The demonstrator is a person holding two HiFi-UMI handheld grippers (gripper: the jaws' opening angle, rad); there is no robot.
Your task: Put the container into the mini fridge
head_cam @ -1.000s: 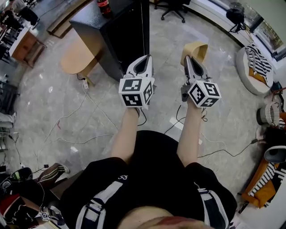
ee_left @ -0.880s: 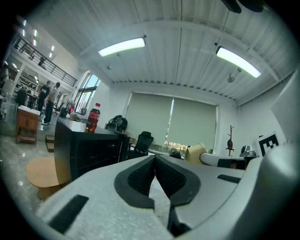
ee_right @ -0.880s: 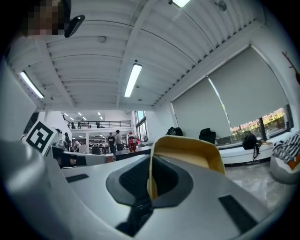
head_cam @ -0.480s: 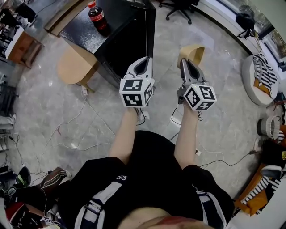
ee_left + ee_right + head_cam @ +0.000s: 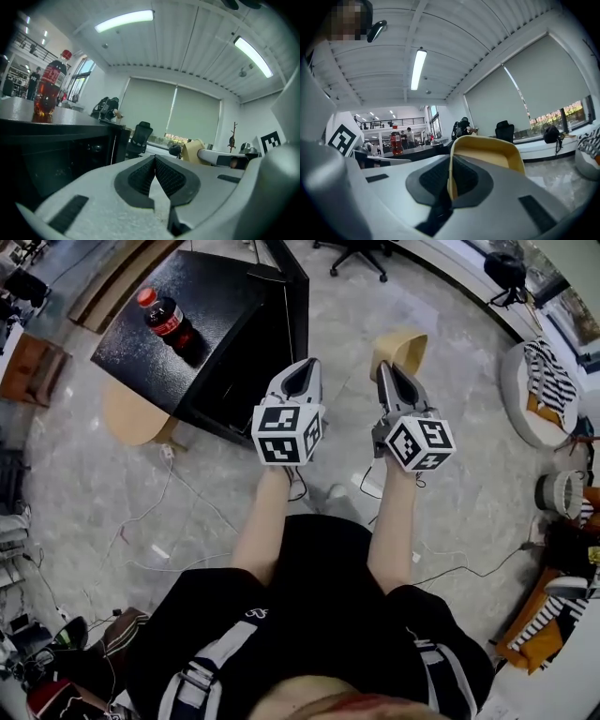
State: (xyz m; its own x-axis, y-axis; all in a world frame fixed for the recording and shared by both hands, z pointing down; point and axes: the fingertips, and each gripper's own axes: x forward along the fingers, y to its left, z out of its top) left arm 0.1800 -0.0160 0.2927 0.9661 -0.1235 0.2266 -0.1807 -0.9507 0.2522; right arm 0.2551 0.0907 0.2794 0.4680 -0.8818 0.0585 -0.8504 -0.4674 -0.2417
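My right gripper [image 5: 388,369] is shut on the rim of a tan, open-topped container [image 5: 403,345], which hangs in the air above the floor; in the right gripper view its wall [image 5: 485,152] is pinched between the dark pads. My left gripper [image 5: 300,372] is shut and holds nothing, its pads [image 5: 164,176] meeting at the tip. The black mini fridge [image 5: 202,310] stands ahead and to the left with its door [image 5: 292,277] swung open. Its dark inside [image 5: 56,171] shows at the left of the left gripper view.
A cola bottle [image 5: 169,322] stands on the fridge's top, also seen in the left gripper view [image 5: 48,91]. A round wooden table [image 5: 131,418] sits left of the fridge. Cables [image 5: 178,521] trail over the floor. An office chair [image 5: 361,249] is beyond, and a round cushion [image 5: 539,381] lies at right.
The view has moved toward the fridge, which now shows more fully with its open door and the bottle on top. Both grippers kept their places, still shut, the right one holding the container.
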